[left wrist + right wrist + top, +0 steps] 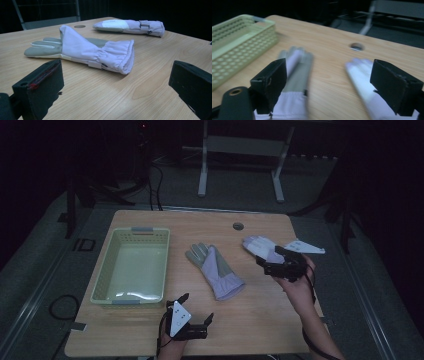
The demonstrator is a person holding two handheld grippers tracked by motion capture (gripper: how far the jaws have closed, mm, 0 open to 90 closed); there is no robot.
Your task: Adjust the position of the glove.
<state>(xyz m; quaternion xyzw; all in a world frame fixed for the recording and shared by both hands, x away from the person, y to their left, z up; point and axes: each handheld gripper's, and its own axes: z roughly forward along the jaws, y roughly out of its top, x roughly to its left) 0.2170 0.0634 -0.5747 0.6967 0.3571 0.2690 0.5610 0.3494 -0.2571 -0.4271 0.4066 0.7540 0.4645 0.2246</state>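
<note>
Two pale lilac gloves with grey palms lay flat on the counter [150, 330]. The nearer glove [215, 270] rested mid-counter, fingers pointing away, its gathered cuff toward the person. The farther glove [261, 248] lay well apart to its right, its cuff end under the right gripper [272, 261].

In the left gripper view, the left gripper [116, 82] has its two black jaws spread wide apart, one at each lower corner, with bare wooden table [105, 97] between them. Beyond the jaws lies a lilac glove with a grey palm [82, 51], flat on the wood, its gathered cuff turned toward the camera and its fingers pointing left. Farther back, well apart from it, a second lilac glove [130, 26] lies flat with its cuff to the right. A round hole [79, 26] sits in the tabletop near the far edge.
</note>
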